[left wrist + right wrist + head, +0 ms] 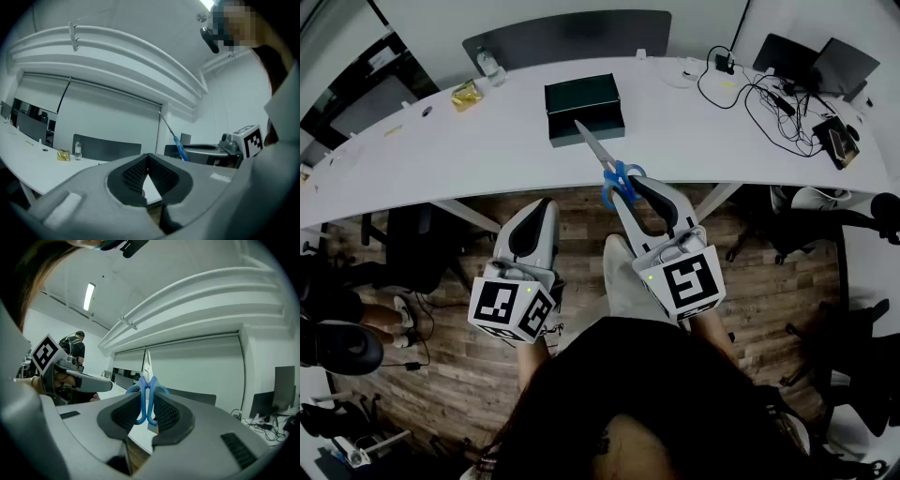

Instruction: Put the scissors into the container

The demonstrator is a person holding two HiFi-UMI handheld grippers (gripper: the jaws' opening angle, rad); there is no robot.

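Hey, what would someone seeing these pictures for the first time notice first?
The blue-handled scissors stand out first, gripped by their handles in the right tongs, with the blades pointing toward the dark box on the long white table. Beside them, the left tongs are shut with nothing in them.

R gripper [146, 405] clamping scissors [142, 399], blade up
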